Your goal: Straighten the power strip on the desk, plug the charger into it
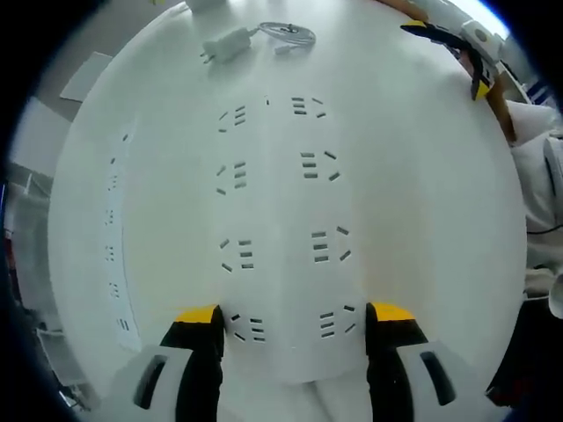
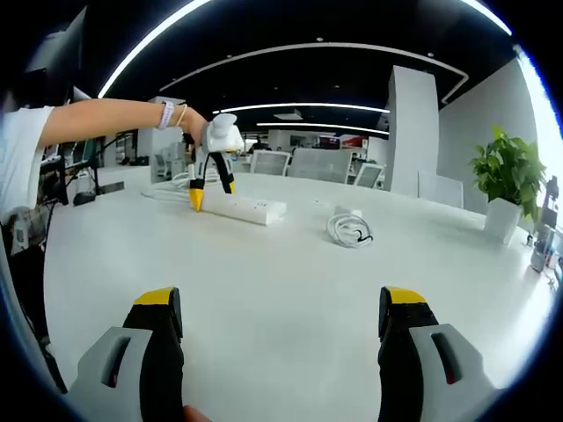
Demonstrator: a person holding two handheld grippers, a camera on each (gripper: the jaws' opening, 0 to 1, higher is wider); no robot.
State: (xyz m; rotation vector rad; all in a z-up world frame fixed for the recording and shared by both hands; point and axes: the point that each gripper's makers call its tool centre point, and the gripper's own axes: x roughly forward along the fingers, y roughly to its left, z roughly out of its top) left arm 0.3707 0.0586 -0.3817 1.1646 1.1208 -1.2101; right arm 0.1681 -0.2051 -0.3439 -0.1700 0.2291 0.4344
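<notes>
Your left gripper [image 1: 295, 327] hangs over the power strip [image 1: 281, 229], jaws spread either side of its near end, placed to square it; the charger [image 1: 230, 41] and coiled cable [image 1: 290, 35] lie beyond. In the right gripper view, your right gripper [image 2: 280, 321] sits wide apart and empty over bare bench [image 2: 281, 264], well away, showing the strip's low side profile.

Black fingers [image 1: 201, 352] tipped yellow on grey bodies; white sleeve [image 2: 19, 145]; pale wristband [image 2: 166, 114].

White desk [image 2: 281, 264], potted plant [image 2: 506, 176], curved ceiling lights [image 2: 317, 44].
</notes>
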